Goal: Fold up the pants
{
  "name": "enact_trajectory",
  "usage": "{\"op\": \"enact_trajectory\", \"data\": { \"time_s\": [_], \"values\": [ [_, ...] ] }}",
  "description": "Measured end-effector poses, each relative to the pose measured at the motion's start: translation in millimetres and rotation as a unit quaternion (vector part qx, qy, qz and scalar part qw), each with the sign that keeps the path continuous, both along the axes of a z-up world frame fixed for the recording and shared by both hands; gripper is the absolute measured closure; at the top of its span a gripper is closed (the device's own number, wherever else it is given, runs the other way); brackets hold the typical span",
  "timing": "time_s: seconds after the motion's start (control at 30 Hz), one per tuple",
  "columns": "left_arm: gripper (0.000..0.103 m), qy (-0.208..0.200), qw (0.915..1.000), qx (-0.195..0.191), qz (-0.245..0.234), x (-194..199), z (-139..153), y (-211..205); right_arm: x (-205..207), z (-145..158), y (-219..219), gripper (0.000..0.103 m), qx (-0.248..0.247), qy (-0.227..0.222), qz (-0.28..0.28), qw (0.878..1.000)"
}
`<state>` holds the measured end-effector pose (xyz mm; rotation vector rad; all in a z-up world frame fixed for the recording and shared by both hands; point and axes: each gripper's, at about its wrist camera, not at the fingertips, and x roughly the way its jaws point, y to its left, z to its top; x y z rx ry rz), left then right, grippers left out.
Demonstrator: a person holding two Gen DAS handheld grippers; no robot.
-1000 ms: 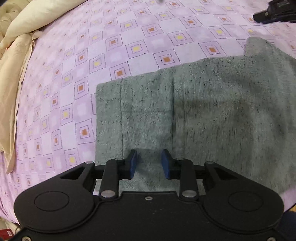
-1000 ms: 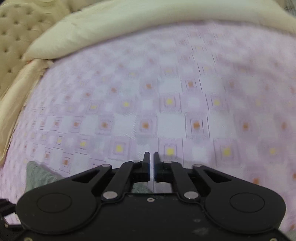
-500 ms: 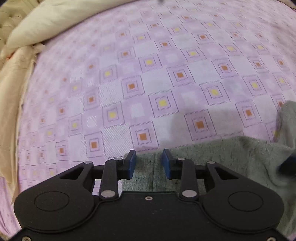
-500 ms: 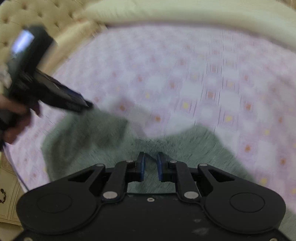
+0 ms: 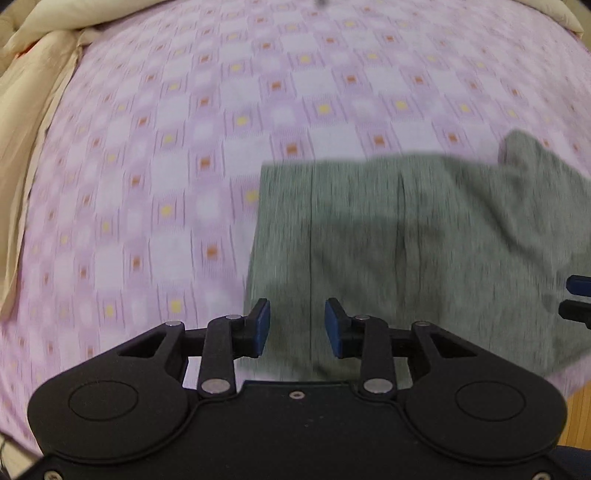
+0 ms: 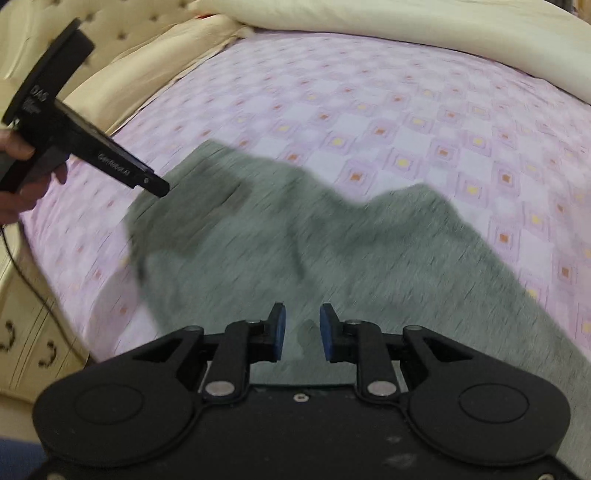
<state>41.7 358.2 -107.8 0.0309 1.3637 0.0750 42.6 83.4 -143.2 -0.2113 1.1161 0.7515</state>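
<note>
Pants: grey pants [image 5: 424,236] lie flat on the purple checked bedsheet [image 5: 184,166], partly folded; they serve as the landmark below.
Pants edges: in the left wrist view the left edge runs straight and upright, the far edge straight across; in the right wrist view the far edge is uneven, with two humps and a dip between.
Left gripper [image 5: 297,326]: jaws apart, nothing between the blue pads, poised over the pants' near left corner; they have just been opening.
Right gripper [image 6: 302,332]: jaws apart and empty, over the near part of the pants; they have just been opening.
Open room: bare sheet lies left of and beyond the pants.
Bounds: cream pillow [image 6: 388,22] lies well beyond the pants.
</note>
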Motion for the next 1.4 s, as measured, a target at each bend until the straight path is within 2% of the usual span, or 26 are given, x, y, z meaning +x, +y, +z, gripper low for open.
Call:
{"op": "enact_trajectory", "data": {
  "time_s": [0.1, 0.23, 0.37, 0.5, 0.57, 0.6, 0.63, 0.67, 0.7, 0.73, 0.8, 0.9, 1.0, 1.1, 1.13, 1.2, 1.23, 1.3, 1.4],
  "values": [
    [0.056, 0.004, 0.9998, -0.018, 0.004, -10, 0, -6, -25, 5, 2, 0.079, 0.002, -0.019, 0.027, 0.999],
    [0.056, 0.005, 0.9999, -0.016, -0.001, -7, -1, -5, -53, 5, 17, 0.072, -0.016, -0.055, 0.068, 0.996],
    [0.056, 0.020, 0.9992, -0.027, -0.020, -2, -11, 2, -76, 5, 39, 0.070, -0.046, -0.089, 0.095, 0.990],
    [0.054, 0.040, 0.9973, -0.040, -0.047, 4, -23, 7, -83, -4, 65, 0.069, -0.080, -0.102, 0.108, 0.986],
    [0.053, 0.049, 0.9965, -0.048, -0.047, 8, -30, 10, -88, -11, 78, 0.069, -0.119, -0.121, 0.120, 0.978],
    [0.056, 0.051, 0.9962, -0.055, -0.044, 9, -32, 12, -87, -16, 84, 0.070, -0.135, -0.126, 0.124, 0.975],
    [0.063, 0.052, 0.9958, -0.062, -0.042, 11, -34, 13, -88, -19, 90, 0.070, -0.146, -0.132, 0.126, 0.972],
    [0.071, 0.047, 0.9958, -0.067, -0.040, 11, -34, 13, -88, -22, 95, 0.075, -0.152, -0.134, 0.125, 0.971],
    [0.084, 0.040, 0.9962, -0.066, -0.040, 11, -32, 14, -88, -23, 97, 0.083, -0.156, -0.133, 0.121, 0.971],
    [0.091, 0.034, 0.9964, -0.066, -0.041, 9, -27, 14, -87, -21, 97, 0.093, -0.154, -0.131, 0.114, 0.973],
    [0.094, 0.013, 0.9966, -0.067, -0.046, 1, -12, 15, -85, -11, 96, 0.094, -0.149, -0.135, 0.095, 0.975],
    [0.095, -0.016, 0.9962, -0.071, -0.048, -18, 16, 21, -87, 12, 91, 0.095, -0.125, -0.136, 0.062, 0.981],
    [0.095, -0.015, 0.9963, -0.075, -0.040, -34, 24, 26, -92, 31, 87, 0.095, -0.102, -0.132, 0.039, 0.985],
    [0.093, 0.017, 0.9965, -0.074, -0.036, -41, 0, 26, -95, 16, 91, 0.095, -0.116, -0.110, 0.054, 0.986],
    [0.090, 0.027, 0.9966, -0.068, -0.037, -42, -13, 24, -95, 5, 94, 0.095, -0.126, -0.099, 0.062, 0.985],
    [0.084, 0.050, 0.9958, -0.054, -0.054, -41, -33, 19, -96, -16, 102, 0.092, -0.150, -0.085, 0.079, 0.982],
    [0.084, 0.050, 0.9955, -0.052, -0.061, -40, -33, 19, -96, -23, 106, 0.088, -0.164, -0.087, 0.088, 0.979],
    [0.083, 0.030, 0.9947, -0.056, -0.081, -42, -15, 18, -94, -25, 109, 0.086, -0.175, -0.089, 0.095, 0.976],
    [0.081, -0.022, 0.9886, -0.048, -0.141, -48, 25, 17, -93, -4, 103, 0.075, -0.162, -0.096, 0.079, 0.979]
  ]
}}
